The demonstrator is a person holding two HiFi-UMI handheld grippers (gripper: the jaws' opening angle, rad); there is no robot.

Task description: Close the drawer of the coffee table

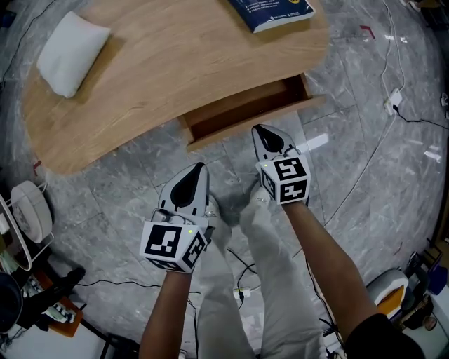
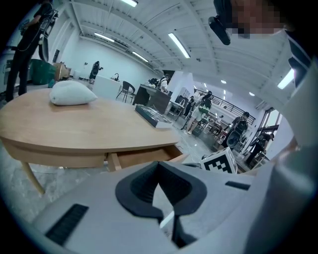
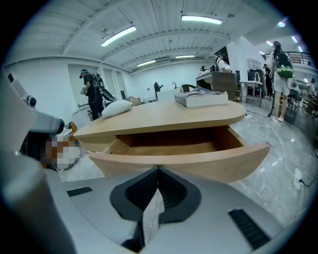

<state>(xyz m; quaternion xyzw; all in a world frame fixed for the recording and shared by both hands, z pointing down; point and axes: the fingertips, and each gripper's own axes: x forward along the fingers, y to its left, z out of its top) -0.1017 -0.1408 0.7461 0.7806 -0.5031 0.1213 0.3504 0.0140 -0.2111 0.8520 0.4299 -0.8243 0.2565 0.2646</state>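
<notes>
The right gripper (image 1: 267, 133) has its jaws pressed together on nothing, the tip just before the long front of the pulled-out drawer (image 1: 245, 116) under the coffee table (image 1: 175, 70). The left gripper (image 1: 198, 170), jaws also together, is farther back.

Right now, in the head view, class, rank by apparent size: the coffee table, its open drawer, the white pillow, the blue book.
1. coffee table
2. open drawer
3. white pillow and blue book: unsure, since the picture's top edge cuts the book off.
</notes>
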